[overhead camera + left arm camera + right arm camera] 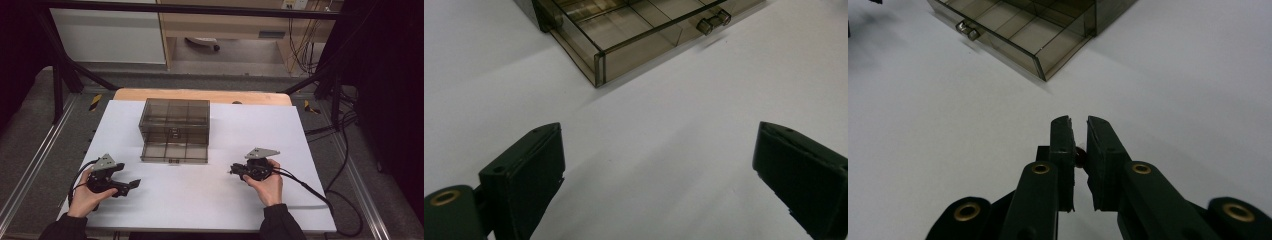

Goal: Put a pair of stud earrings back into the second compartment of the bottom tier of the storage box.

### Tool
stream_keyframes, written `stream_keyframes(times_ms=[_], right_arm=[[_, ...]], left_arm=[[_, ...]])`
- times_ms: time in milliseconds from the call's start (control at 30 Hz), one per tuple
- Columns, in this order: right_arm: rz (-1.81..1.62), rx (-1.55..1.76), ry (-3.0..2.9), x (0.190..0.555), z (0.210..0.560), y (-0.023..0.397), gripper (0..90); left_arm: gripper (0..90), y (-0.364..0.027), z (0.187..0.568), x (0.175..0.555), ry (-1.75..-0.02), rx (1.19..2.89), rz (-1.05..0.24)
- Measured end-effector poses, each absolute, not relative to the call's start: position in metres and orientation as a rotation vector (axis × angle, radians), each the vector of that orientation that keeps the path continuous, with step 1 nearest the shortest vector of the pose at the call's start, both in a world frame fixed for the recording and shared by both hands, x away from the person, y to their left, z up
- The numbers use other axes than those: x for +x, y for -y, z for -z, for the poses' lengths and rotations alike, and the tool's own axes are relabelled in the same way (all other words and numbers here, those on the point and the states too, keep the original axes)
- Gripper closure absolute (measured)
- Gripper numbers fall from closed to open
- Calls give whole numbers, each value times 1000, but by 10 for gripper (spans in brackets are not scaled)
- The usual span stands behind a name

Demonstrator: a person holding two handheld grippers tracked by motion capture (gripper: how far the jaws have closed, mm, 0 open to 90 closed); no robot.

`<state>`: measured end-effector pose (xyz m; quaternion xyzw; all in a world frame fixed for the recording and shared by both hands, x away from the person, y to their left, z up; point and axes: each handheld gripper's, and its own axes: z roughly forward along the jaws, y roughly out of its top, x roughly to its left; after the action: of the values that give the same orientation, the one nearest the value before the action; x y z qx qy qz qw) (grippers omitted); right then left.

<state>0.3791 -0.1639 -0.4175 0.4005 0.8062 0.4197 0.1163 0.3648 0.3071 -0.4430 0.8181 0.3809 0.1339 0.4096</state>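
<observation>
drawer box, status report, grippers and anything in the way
Left gripper open, empty, short of the box. Right gripper shut, something small and dark between its jaws. Drawer box mid-table, bottom drawer pulled out. Nothing in the way.

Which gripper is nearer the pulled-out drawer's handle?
Hard to call, roughly equal. The drawer handle sits between them: left gripper is lower left of it, jaws open; right gripper is to its right, shut.
</observation>
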Motion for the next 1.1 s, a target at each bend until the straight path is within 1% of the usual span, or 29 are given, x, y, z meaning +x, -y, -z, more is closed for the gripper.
stream_keyframes(times_ms=[467, 1100], right_arm=[[-1262, 1138, -2361, 391, 404, 136, 825], [-1288, 1088, -2364, 408, 397, 92, 825]], left_arm=[[62, -308, 443, 365, -962, 2058, -339], [63, -309, 443, 365, -966, 2053, -336]])
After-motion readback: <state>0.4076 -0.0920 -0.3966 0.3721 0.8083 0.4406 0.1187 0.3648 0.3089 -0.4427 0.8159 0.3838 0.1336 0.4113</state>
